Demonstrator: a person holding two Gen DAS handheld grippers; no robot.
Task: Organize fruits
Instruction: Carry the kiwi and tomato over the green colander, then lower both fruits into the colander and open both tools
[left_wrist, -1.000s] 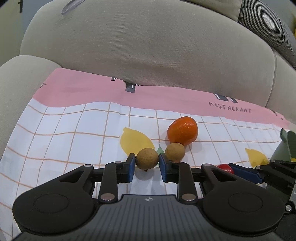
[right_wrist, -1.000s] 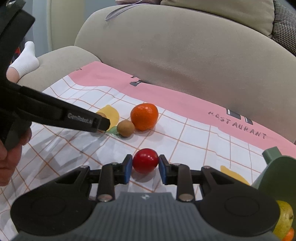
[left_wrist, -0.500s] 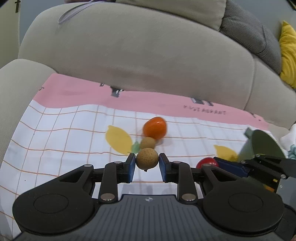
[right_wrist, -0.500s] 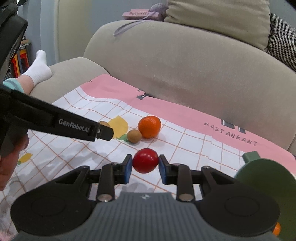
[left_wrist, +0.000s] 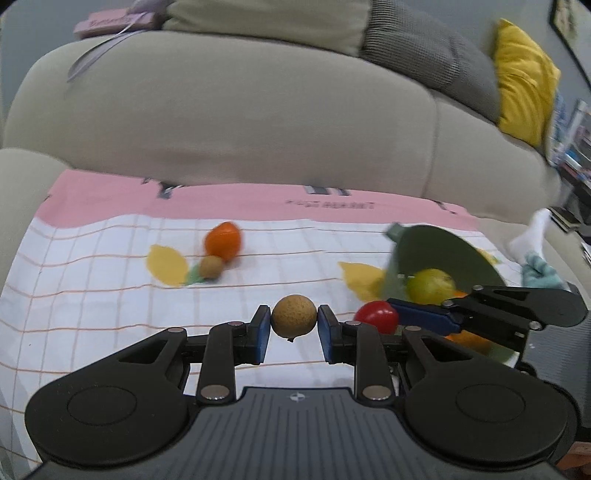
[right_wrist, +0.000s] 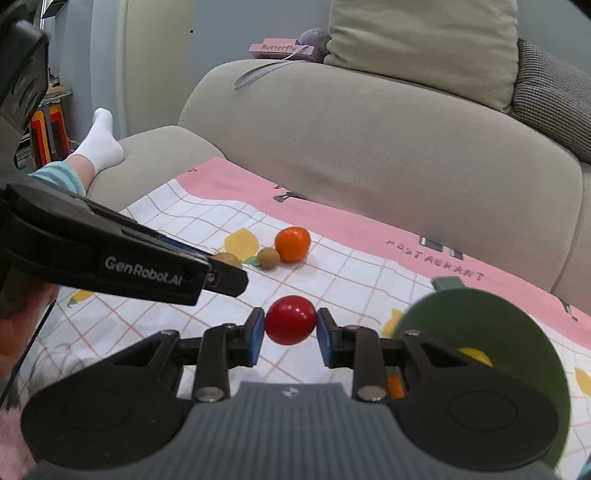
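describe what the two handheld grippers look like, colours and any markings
Both are matte black plastic. The left gripper and right gripper each have angular linkage arms with silver pivot bolts, round black discs either side, and a ribbed grey body with a small round emblem. The fingers end in blue pads. White "GenRobot.AI" lettering runs along the left gripper's side in the right wrist view.

— What sort of place is this?
— A home living room: a beige sofa (right_wrist: 369, 147) with cushions (left_wrist: 524, 74), a printed cloth (right_wrist: 332, 280) over its seat, and a socked foot (right_wrist: 101, 142) resting on it.
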